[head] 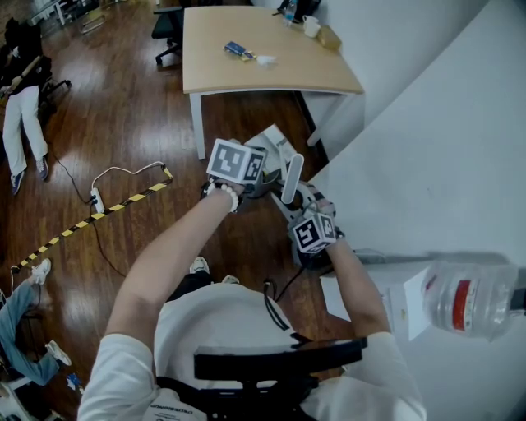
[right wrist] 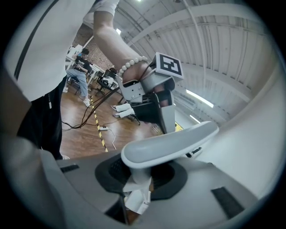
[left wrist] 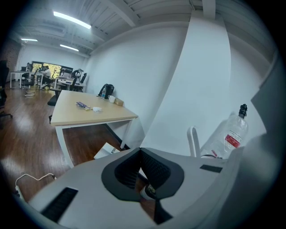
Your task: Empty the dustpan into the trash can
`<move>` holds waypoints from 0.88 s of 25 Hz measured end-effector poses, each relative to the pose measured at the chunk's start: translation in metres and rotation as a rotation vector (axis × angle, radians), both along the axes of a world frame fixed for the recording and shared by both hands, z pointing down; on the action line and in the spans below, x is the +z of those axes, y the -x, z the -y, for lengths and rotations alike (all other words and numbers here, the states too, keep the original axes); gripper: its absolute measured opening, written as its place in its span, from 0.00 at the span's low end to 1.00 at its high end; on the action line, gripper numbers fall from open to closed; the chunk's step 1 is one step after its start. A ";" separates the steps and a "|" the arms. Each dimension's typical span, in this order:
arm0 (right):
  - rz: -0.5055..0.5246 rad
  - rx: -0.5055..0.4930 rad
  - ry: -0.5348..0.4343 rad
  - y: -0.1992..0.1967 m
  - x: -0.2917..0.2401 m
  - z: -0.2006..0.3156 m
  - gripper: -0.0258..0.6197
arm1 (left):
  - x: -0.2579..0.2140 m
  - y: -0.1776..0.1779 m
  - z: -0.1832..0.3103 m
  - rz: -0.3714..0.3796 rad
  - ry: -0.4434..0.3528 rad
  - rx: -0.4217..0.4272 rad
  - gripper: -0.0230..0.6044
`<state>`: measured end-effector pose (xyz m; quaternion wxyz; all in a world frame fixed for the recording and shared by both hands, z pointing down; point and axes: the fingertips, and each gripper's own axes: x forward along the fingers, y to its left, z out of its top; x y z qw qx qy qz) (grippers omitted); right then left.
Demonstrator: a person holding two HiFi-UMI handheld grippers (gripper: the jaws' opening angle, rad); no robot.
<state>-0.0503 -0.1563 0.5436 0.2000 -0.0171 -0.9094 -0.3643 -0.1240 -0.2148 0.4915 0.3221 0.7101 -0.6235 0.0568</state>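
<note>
White dustpan, its curved handle clamped in right claw; left claw closed.

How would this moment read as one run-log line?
left hand-held gripper: jaws together, nothing seen between | right hand-held gripper: shut on dustpan handle

- You're in an open-plan office: dark wood floor, plain white walls.
- Light-topped table w/ white legs is just ahead of you, w/ a black swivel chair behind it.
- Left gripper view, far end: rows of desks w/ chairs, ppl sitting there.
- Strip lights hang on an exposed white ceiling.
- Power strip + cable lie on the floor, next to yellow-black tape.
- Seated person's legs show at far left.
</note>
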 end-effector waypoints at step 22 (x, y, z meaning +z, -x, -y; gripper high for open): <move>0.090 0.186 0.155 0.092 -0.079 0.144 0.19 | 0.017 0.059 0.098 -0.053 -0.027 0.108 0.02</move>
